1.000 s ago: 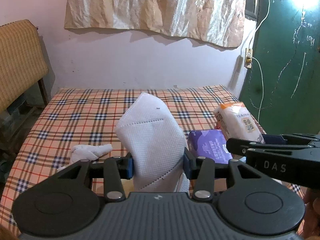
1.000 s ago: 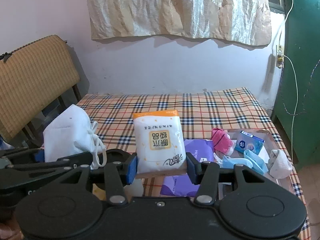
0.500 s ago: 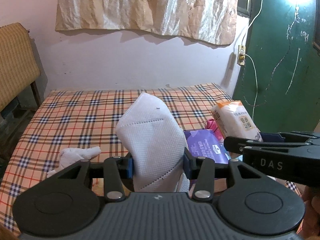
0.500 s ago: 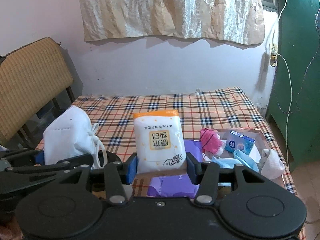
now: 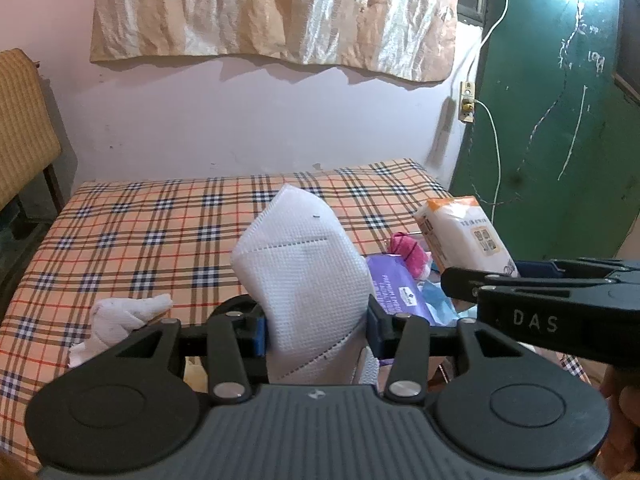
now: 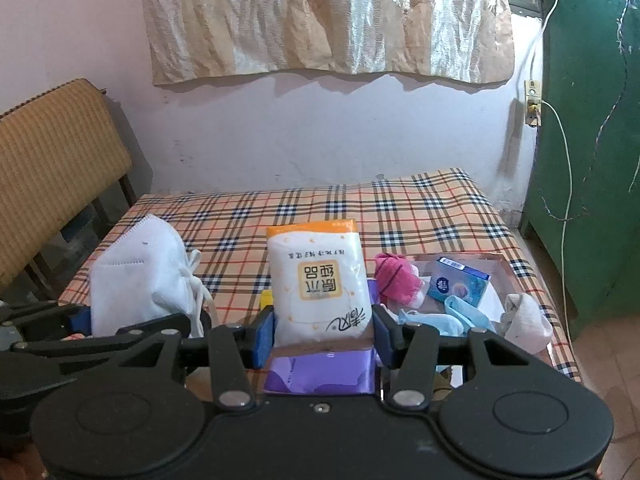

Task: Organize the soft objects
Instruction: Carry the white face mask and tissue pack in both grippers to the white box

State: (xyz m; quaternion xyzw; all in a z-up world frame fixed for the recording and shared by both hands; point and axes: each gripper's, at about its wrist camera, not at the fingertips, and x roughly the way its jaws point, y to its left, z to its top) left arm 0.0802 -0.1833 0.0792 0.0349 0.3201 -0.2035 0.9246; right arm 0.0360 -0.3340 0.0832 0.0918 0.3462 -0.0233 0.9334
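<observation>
My left gripper [image 5: 316, 330] is shut on a white folded face mask [image 5: 302, 280], held upright above the checked bed. The same mask [image 6: 136, 280] shows at the left of the right wrist view, its ear loops dangling. My right gripper [image 6: 324, 340] is shut on a white tissue pack with an orange top [image 6: 318, 284], also seen at the right of the left wrist view as the tissue pack [image 5: 464, 236]. Below the pack lies a purple wipes packet [image 6: 320, 372]. A rolled white sock [image 5: 120, 312] lies on the bed to the left.
A shallow tray [image 6: 500, 260] at the bed's right holds a pink sock bundle [image 6: 396, 280], a blue tissue box [image 6: 456, 286], blue masks [image 6: 444, 318] and a white sock [image 6: 524, 320]. A woven chair [image 6: 56, 168] stands left, a green door [image 6: 592, 140] right.
The left gripper with the mask has drifted right, so the chair slid out of its view and the pink bundle came in. The right gripper has barely moved.
</observation>
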